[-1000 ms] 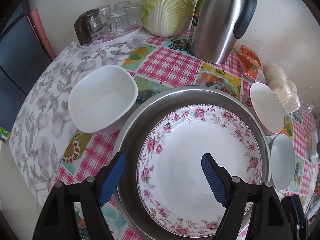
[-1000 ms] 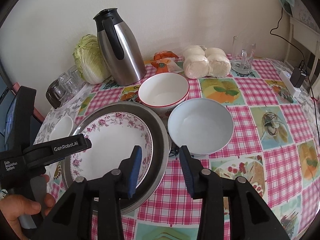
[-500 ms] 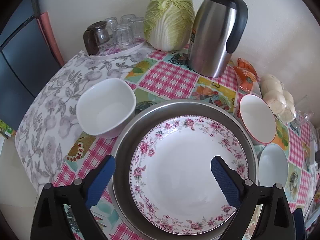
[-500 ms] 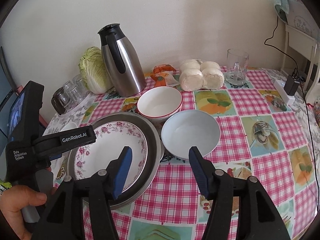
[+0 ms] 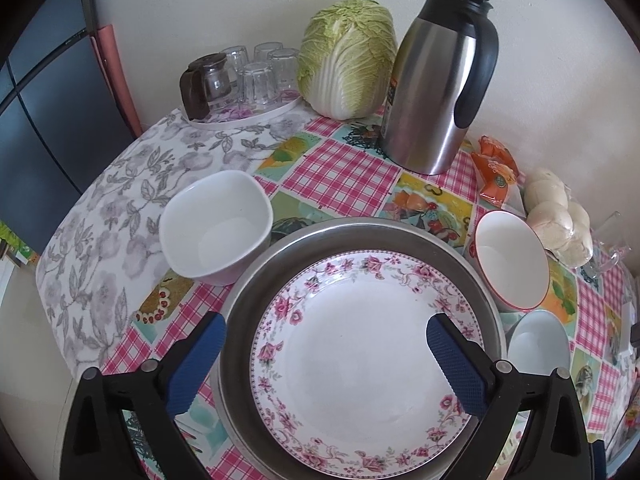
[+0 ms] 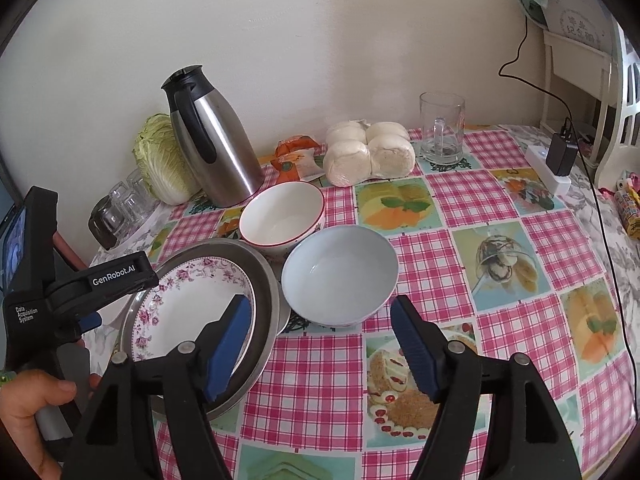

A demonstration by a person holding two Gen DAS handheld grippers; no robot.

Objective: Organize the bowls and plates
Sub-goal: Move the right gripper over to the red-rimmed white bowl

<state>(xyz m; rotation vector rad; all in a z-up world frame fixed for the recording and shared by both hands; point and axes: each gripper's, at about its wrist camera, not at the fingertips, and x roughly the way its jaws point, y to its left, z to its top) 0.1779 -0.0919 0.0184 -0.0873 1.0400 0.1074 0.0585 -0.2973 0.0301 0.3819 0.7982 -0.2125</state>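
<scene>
Steel tray (image 5: 256, 280) carries the floral plate (image 5: 360, 360); left gripper (image 5: 326, 350) and right gripper (image 6: 320, 344) have just been opening, both empty

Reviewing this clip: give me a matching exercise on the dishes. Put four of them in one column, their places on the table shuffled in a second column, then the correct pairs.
Dishes:
1. pink-flowered white plate
2. square-sided white bowl
3. red-rimmed round white bowl
4. pale blue round bowl

Places:
A. on the grey floral cloth, at the metal tray's left edge in the left wrist view
B. lying inside the round metal tray
C. nearest the right gripper's fingers
D. in front of the bagged white buns

Pairs: 1-B, 2-A, 3-D, 4-C
</scene>
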